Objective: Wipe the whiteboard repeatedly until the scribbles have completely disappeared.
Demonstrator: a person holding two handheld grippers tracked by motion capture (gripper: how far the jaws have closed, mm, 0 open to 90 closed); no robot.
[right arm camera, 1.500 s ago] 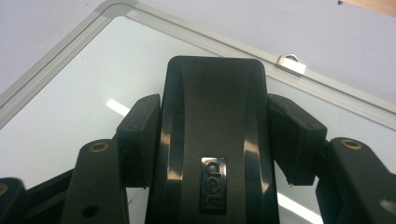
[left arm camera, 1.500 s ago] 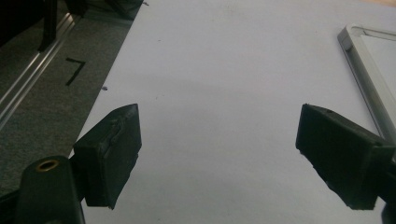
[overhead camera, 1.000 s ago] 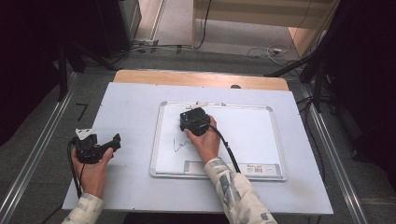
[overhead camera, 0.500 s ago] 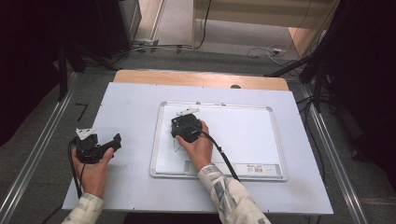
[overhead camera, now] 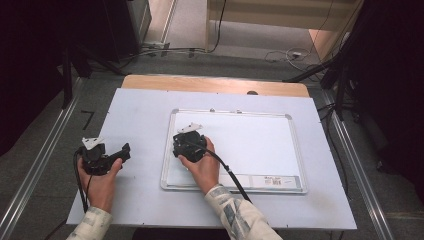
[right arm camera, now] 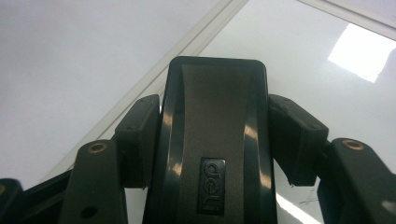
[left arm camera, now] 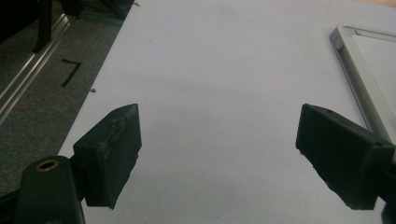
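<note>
The right gripper (right arm camera: 212, 140) is clamping a black whiteboard eraser (right arm camera: 215, 140) between its two jaws, which are pressing on the eraser's sides. A small plate on the eraser's back is reading "deli". The eraser is lying directly ahead of this gripper, over the whiteboard (overhead camera: 260, 145) near its left frame edge. A barcode label (overhead camera: 275, 181) is sitting on the board's bottom rail, its print too small to read. The left gripper (left arm camera: 219, 158) is resting with jaws spread apart and nothing between them, above the white table (left arm camera: 210, 70). A black "7" (left arm camera: 70, 72) is showing on the floor beyond its left jaw.
</note>
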